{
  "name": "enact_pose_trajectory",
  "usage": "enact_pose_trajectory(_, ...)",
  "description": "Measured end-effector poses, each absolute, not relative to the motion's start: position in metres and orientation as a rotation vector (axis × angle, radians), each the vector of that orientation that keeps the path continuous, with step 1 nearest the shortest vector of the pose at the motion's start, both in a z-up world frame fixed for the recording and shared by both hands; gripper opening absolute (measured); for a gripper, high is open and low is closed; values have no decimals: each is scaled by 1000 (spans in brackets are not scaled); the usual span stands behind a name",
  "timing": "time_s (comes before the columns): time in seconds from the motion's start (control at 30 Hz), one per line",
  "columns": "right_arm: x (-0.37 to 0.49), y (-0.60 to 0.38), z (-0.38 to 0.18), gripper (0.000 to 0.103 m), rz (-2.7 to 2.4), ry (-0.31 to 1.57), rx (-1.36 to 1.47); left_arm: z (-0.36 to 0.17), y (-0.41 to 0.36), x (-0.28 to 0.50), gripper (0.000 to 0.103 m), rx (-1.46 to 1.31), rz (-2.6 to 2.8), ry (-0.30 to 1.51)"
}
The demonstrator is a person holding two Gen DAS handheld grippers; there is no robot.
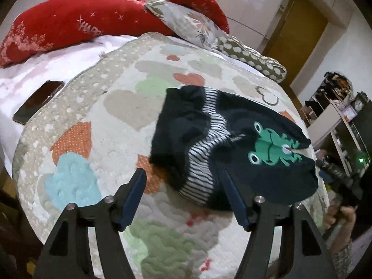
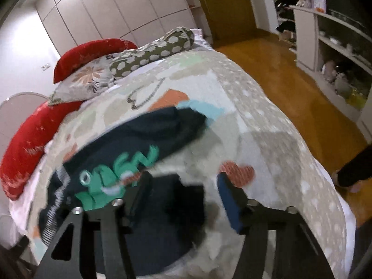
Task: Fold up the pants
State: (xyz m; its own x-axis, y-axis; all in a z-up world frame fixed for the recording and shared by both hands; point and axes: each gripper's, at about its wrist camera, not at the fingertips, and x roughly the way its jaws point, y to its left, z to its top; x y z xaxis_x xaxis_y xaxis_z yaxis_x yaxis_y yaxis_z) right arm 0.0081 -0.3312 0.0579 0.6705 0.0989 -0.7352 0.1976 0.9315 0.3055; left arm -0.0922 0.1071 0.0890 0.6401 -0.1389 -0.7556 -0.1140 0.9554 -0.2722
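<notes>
1. The pants [image 1: 223, 144], dark navy with a striped band and a green frog print, are lying folded in a bundle on the heart-patterned quilt [image 1: 111, 107] that is covering the bed.
2. The left claw [image 1: 183, 181] is hovering over the near edge of the bundle with its two blue-padded fingers spread wide; the pads are pinching nothing, and the striped band is showing in the gap between them.
3. The right claw [image 2: 183, 186] is also standing spread apart, with nothing gripped. In its blurred view the pants [image 2: 130, 144] are lying to the left and under the left finger, with the frog print just beside that finger.
4. In the left wrist view, the right claw's body [image 1: 341, 174] is showing at the far right edge, beside the pants, with a hand [image 1: 339, 216] gripping its handle.
5. A dark phone [image 1: 38, 102] is lying on the white sheet, just off the quilt's left edge, well apart from the pants.
6. Red pillows [image 1: 69, 23], a floral pillow [image 1: 186, 21] and a spotted cushion [image 1: 251, 55] are sitting at the head of the bed, far from the bundle.
7. A wooden door [image 1: 297, 30] and cluttered shelves [image 2: 337, 46] are standing beyond the bed.
</notes>
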Motion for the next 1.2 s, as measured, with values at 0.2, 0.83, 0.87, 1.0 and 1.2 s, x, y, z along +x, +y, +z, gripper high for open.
enact_pose_trajectory(0.2,7,-337,26,14,4,929,468,96,96,-99,67,-307,-22,887)
enact_pose_trajectory(0.83,-53,-315,89,54,-108,760,379,97,65,-110,68,-224,-39,893)
enact_pose_trajectory(0.87,-54,-308,88,54,-84,771,376,100,62,-113,68,-204,-32,883)
enact_pose_trajectory(1.0,-68,-277,78,54,-28,815,323,115,51,-130,78,-107,23,807)
enact_pose_trajectory(1.2,-87,-240,70,54,10,845,209,131,41,-146,81,-14,80,723)
